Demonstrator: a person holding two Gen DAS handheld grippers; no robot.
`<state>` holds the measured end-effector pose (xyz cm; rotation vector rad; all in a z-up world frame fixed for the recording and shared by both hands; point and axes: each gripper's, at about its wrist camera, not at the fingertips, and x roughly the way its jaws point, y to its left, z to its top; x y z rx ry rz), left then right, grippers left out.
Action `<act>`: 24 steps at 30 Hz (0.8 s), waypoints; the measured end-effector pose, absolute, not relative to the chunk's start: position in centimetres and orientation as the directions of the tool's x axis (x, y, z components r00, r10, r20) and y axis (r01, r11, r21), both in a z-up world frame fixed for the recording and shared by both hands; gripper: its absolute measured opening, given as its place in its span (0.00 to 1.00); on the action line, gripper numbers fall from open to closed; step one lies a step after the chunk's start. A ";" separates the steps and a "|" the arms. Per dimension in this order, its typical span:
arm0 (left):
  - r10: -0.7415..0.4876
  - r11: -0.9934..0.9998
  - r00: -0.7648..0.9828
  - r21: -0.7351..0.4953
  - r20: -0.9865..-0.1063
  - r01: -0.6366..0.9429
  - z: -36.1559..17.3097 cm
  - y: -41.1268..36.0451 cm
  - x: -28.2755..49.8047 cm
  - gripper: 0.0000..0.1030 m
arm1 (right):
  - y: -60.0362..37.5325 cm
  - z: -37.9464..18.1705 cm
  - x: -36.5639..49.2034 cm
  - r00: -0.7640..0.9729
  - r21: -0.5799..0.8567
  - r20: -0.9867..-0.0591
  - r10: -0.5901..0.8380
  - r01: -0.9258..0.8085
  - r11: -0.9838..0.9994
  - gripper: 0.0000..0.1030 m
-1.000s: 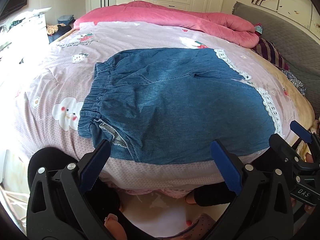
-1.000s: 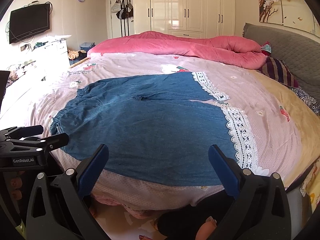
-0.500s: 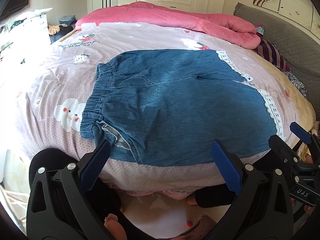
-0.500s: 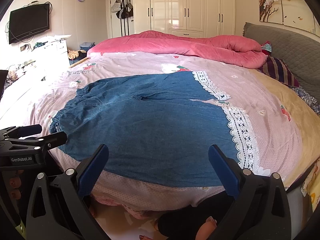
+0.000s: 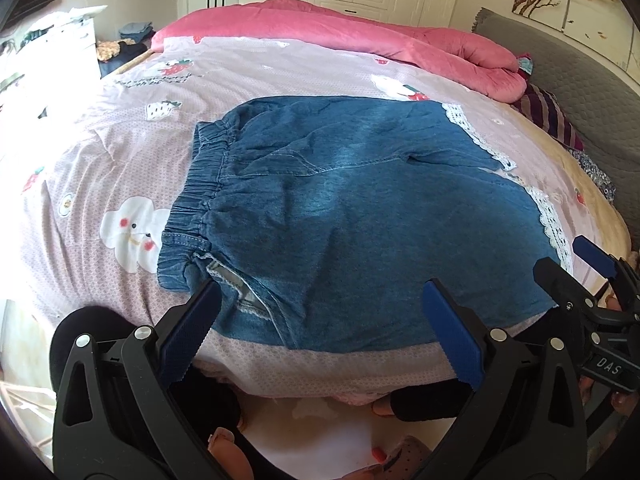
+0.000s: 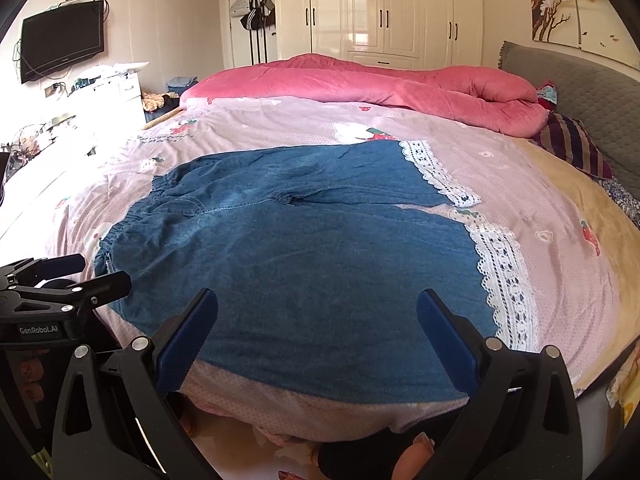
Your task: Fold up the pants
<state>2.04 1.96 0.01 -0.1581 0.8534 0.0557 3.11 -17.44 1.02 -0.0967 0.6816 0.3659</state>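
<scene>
Jaws spread wide and empty on both the left gripper point(image 5: 320, 316) and right gripper point(image 6: 318, 322). Denim pants point(image 5: 360, 216) lie flat across the bed point(image 5: 120, 152), lace hems point(image 6: 504, 276) rightward.

Daylight floods both views from the left of the frame, blowing out the white dresser point(image 6: 104, 92) and the bed's point(image 6: 280, 128) left edge to featureless glare. The wardrobe point(image 6: 400, 8) doors at top centre carry soft sheen. The denim pants point(image 5: 360, 216) are evenly lit, with a paler patch across their middle in the left wrist view. Deep shadow sits under the bed's near edge at bottom centre. Fisheye distortion bows the bed into a dome and bends walls inward; corners vignette to black. Focus holds sharp mid-frame, softening slightly toward the edges.
</scene>
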 end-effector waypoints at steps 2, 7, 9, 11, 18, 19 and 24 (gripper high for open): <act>-0.013 0.985 0.654 -0.121 -0.756 -0.121 -0.1 2.8 2.7 0.91 | -17.0 1.0 4.0 0.706 0.034 -0.636 0.312 -0.378 0.925 0.96; 0.004 0.978 0.645 -0.131 -0.764 -0.162 -0.3 6.3 4.9 0.91 | -15.9 0.8 7.1 0.671 0.055 -0.659 0.340 -0.407 0.912 0.96; 0.027 0.974 0.646 -0.125 -0.763 -0.188 -0.2 8.1 6.2 0.91 | -15.2 0.9 8.4 0.669 0.051 -0.659 0.343 -0.416 0.908 0.96; 0.030 0.972 0.651 -0.130 -0.758 -0.196 0.0 9.6 7.4 0.91 | -14.7 1.0 9.5 0.659 0.069 -0.660 0.361 -0.426 0.902 0.96; 0.086 0.971 0.650 -0.084 -0.755 -0.225 0.4 13.7 12.4 0.91 | -11.8 1.4 13.6 0.645 0.039 -0.665 0.377 -0.474 0.880 0.96; 0.090 0.972 0.651 -0.076 -0.754 -0.222 0.5 13.9 13.0 0.91 | -11.5 1.5 14.2 0.637 0.045 -0.667 0.386 -0.484 0.874 0.96; 0.101 0.979 0.653 -0.041 -0.751 -0.198 0.5 14.7 16.5 0.91 | -9.9 1.7 17.1 0.601 0.076 -0.680 0.419 -0.511 0.856 0.96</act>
